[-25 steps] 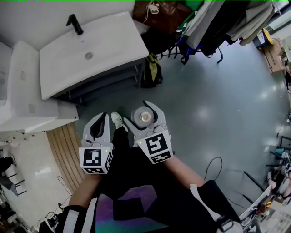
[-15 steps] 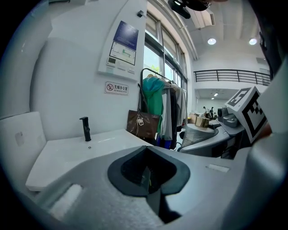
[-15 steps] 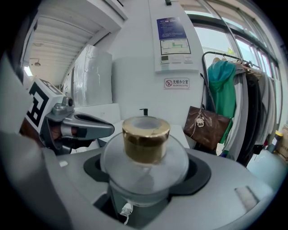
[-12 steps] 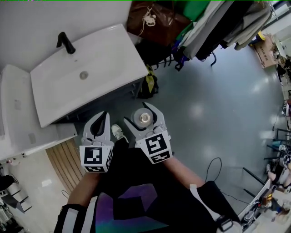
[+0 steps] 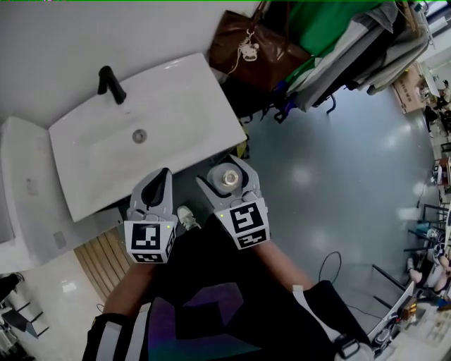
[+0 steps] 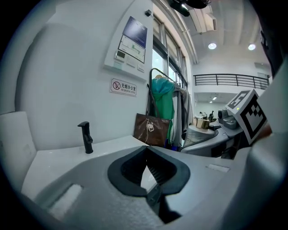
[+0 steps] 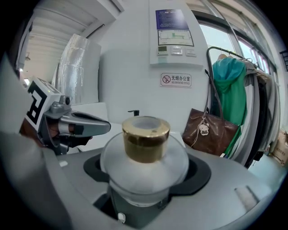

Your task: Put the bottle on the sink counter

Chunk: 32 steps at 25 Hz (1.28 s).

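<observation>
Your right gripper (image 5: 218, 170) is grasping the bottle (image 5: 227, 178): its two jaws stand wide, one on each side of the round, frosted body, and the pads press against it. The bottle sits upright in that grip with its gold cap (image 7: 146, 138) facing up. It is in the air rather than on the worktop (image 5: 180, 84), held just off the worktop's front edge near its right corner, above the grey floor (image 5: 338, 162). Your left gripper (image 5: 163, 175) is clenched with nothing in it; in the left gripper view its jaws meet at the tips, and only a strip of white shows through the gap behind them. From the head view its tip lies over the front edge of the white worktop, just beside the right gripper. The worktop holds a shallow basin with a round drain (image 5: 139, 135) and a black tap (image 5: 111, 83) at the back by the wall. A brown bag (image 5: 257, 46) hangs past the right end of the worktop, next to green clothing (image 5: 331, 21) on a rack.
</observation>
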Available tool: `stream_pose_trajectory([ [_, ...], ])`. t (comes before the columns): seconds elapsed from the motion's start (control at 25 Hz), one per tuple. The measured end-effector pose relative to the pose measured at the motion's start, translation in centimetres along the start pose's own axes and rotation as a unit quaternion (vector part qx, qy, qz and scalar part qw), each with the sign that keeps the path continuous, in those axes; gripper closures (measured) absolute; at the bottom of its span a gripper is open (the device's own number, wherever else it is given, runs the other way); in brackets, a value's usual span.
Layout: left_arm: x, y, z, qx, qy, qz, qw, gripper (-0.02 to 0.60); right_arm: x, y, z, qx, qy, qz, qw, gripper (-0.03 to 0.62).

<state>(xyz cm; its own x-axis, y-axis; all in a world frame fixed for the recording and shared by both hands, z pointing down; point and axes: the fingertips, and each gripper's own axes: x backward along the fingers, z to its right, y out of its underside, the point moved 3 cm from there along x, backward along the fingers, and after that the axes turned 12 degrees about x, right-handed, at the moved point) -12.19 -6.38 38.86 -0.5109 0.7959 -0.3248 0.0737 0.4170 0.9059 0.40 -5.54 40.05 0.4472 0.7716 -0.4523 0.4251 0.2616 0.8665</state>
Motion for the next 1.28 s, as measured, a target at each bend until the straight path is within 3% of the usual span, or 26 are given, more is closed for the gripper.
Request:
stream_pose_trajectory([
  [0.4, -4.6, -1.9, -3.5, 0.007, -0.024, 0.002, 0.9997, 0.580, -6.4, -1.1, 2.5, 0.010, -0.029, -0.005, 1.000, 0.250],
  [0.96, -14.7, -4.3, -8.8, 0.032, -0.090, -0.030, 0.9950, 0.580, -19.2, -2.6, 9.3, 0.024, -0.104, -0.004, 0.994, 0.250],
  [1.28, -20.1, -4.5, -10.6, 0.038, -0.104, -0.052, 0.9925, 0.580, -25.4, -3.1, 12.6, 0.033, -0.115, -0.007, 0.993, 0.250],
])
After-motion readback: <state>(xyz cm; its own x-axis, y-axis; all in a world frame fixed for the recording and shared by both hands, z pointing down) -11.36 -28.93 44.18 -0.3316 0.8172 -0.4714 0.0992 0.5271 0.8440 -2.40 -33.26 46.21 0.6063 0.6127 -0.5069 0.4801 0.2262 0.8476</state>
